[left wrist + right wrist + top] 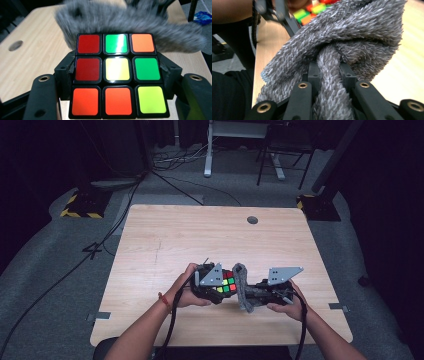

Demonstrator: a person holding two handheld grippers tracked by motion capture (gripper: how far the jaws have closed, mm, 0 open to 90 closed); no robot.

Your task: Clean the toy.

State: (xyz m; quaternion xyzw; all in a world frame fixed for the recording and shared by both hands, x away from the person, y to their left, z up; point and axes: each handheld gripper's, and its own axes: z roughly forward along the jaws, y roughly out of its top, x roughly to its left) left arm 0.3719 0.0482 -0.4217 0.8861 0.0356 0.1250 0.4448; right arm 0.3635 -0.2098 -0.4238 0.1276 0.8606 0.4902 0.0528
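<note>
Above the near edge of a light wooden table (165, 235), a puzzle cube (227, 284) is held up in the left gripper (220, 287) while a fluffy grey cloth (242, 287) is pressed against it by the right gripper (257, 292). Seen along the left gripper's jaws, the cube (117, 75) is clamped at both sides of its middle layer, its facing side a mix of red, green, orange and yellow squares, with the cloth (130, 27) lying just beyond and against its far edge. Seen along the right gripper's jaws, a twisted fold of the cloth (332, 82) is pinched tightly between the pads, the rest bunched ahead towards the cube (312, 11), which is blurred there. Both tools are gripped by the person's hands, the left hand (189, 292) and the right hand (290, 306), close together over the table, which is otherwise bare apart from a round grommet (252, 220) near its far edge. The work is judged to be the wiping of the cube, and to be under way: both things are already picked up and brought into contact. How many faces have been wiped cannot be told; the remaining sides, and the setting down of cube and cloth, are presumed left to do.
</note>
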